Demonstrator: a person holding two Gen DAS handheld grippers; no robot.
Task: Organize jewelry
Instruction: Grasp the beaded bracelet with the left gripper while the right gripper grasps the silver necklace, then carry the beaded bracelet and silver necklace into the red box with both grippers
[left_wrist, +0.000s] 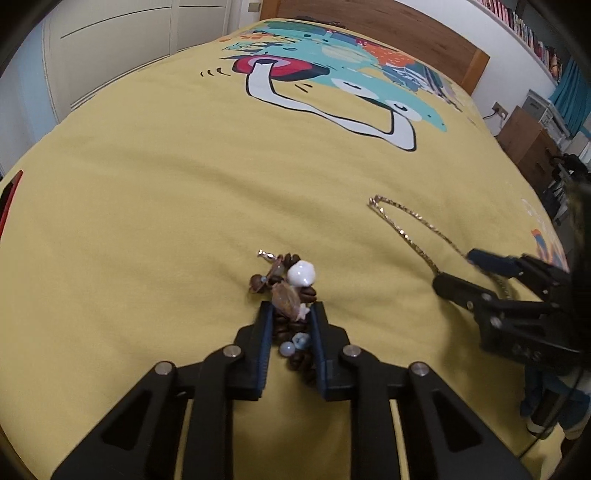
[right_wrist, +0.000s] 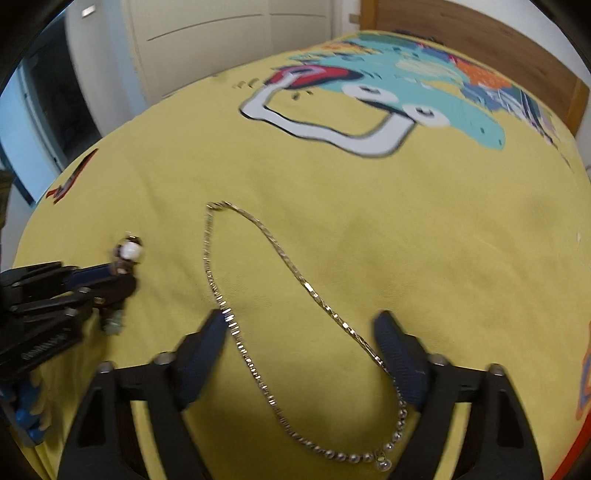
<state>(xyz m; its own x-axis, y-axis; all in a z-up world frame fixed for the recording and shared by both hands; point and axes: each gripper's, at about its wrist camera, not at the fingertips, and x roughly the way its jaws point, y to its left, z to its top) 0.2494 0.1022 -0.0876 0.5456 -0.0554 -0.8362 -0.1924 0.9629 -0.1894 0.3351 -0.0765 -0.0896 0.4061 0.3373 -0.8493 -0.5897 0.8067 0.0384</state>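
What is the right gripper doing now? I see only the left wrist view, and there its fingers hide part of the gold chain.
Observer: The right gripper is open wide, with one finger on each side of the gold chain, which lies as a long loop on the yellow bedspread.
Operator: Does the chain end under the fingers?
Observer: No. It runs on toward the camera and ends in a row of small round beads with a little pendant.
Operator: And my left gripper, from that side?
Observer: The left gripper is closed on the beaded bracelet; its white bead sticks out past the fingertips.
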